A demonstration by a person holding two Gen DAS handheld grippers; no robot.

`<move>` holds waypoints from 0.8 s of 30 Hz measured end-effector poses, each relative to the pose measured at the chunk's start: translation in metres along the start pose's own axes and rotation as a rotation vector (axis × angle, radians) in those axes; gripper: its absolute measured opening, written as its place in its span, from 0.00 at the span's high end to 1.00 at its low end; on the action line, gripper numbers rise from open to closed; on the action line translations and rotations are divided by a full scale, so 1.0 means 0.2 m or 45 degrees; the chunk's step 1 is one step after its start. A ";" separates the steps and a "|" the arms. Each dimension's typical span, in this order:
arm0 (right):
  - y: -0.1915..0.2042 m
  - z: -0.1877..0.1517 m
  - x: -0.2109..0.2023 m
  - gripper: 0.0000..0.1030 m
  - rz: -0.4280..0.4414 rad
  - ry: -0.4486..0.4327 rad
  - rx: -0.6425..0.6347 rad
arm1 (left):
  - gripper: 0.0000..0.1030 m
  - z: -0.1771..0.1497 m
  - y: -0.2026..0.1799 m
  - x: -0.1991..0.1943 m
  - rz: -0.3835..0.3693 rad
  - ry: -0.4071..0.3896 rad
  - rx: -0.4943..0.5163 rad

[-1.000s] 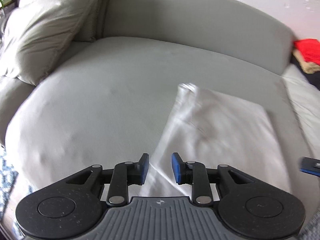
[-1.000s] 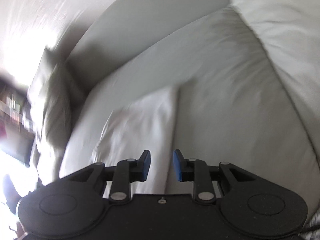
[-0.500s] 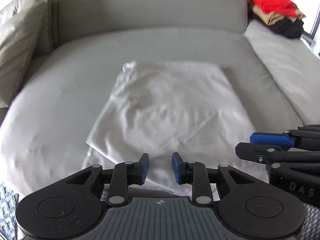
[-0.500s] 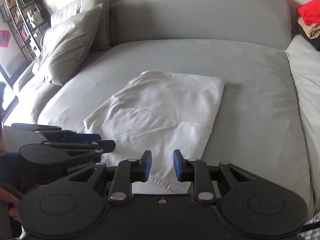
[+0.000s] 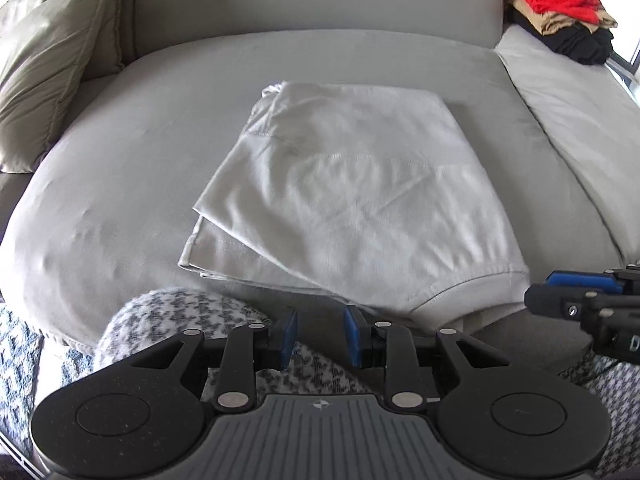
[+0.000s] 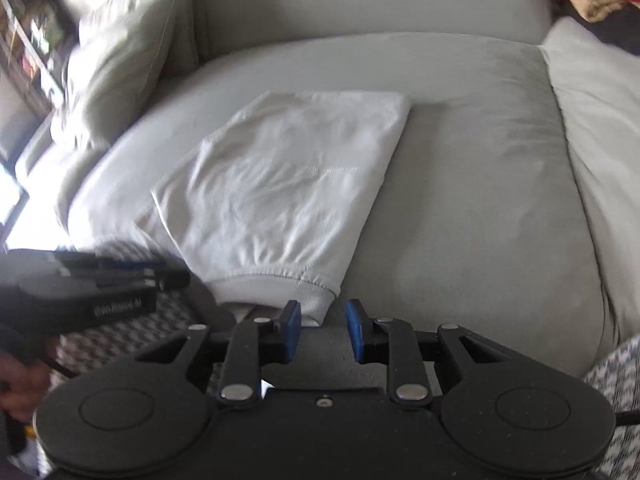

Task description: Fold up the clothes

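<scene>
Shirt: we see a white shirt [image 5: 352, 184] folded flat in the middle of the grey couch [image 5: 120, 160]. Its ribbed neck edge is on the near side, close to us.
Left tongs: our left tongs [image 5: 320, 338] have a gap between the blue pads. Nothing is in the gap. They hang over our checked knee [image 5: 168, 316], just in front of the shirt's near edge.
Right tongs: our right tongs [image 6: 323, 330] are spreading apart. Nothing is pinched. The left pad sits just by the neck edge; the picture is blurry there, so we cannot tell if it touches.
Pillow: a grey pillow [image 5: 48, 64] leans in the couch's left corner.
Pile: red, tan and black clothes [image 5: 560, 12] sit far back on the right, well apart from the shirt.
</scene>
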State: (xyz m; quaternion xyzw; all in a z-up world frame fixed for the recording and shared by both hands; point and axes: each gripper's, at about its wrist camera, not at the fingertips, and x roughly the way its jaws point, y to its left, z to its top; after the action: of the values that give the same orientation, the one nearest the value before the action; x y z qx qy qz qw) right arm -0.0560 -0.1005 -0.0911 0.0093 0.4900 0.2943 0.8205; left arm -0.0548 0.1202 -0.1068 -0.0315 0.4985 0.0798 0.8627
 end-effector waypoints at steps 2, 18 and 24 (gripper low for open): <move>-0.03 0.01 -0.03 0.64 0.023 -0.032 0.054 | 0.70 0.02 -0.01 -0.03 0.012 -0.015 0.000; -0.14 0.04 0.01 0.40 0.076 -0.003 0.252 | 0.59 0.09 -0.09 -0.03 0.044 -0.003 0.061; -0.16 0.05 0.03 0.37 0.081 -0.010 0.296 | 0.49 0.10 -0.04 -0.03 0.045 -0.017 0.020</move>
State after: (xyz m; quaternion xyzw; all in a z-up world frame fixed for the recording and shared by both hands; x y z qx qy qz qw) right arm -0.0314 -0.1223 -0.1001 0.1210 0.5170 0.2615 0.8061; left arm -0.0403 0.1138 -0.0918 -0.0154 0.4938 0.0913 0.8646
